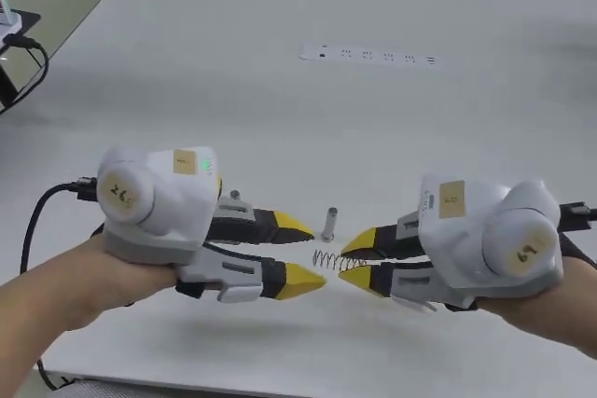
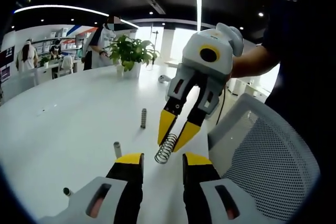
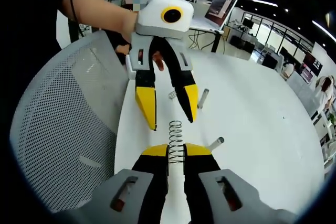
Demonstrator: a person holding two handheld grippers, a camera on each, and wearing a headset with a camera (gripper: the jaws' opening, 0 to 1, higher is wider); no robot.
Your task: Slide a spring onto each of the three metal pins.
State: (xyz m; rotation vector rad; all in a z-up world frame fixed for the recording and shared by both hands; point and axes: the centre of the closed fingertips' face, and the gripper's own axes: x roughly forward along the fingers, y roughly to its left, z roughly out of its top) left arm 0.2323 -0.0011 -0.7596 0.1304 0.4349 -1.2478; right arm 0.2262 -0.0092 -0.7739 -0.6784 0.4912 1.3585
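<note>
Between right tool (image 3: pixel 176 150) tips, spring (image 3: pixel 175 132) clenched by one end only; left tool (image 2: pixel 163 159) released, facing it. Risk: spring pivots/pops out, misses pin (image 1: pixel 329 224) nr tips.

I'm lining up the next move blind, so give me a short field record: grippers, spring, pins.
left gripper: open, empty, tips facing the right gripper
right gripper: shut on the spring
spring: gripped at one end, free end toward the left gripper
pins on table: far pin, middle pin, near pin, all seen from the left gripper view
held spring on a pin: not yet
background: power strip at the table's far side
</note>
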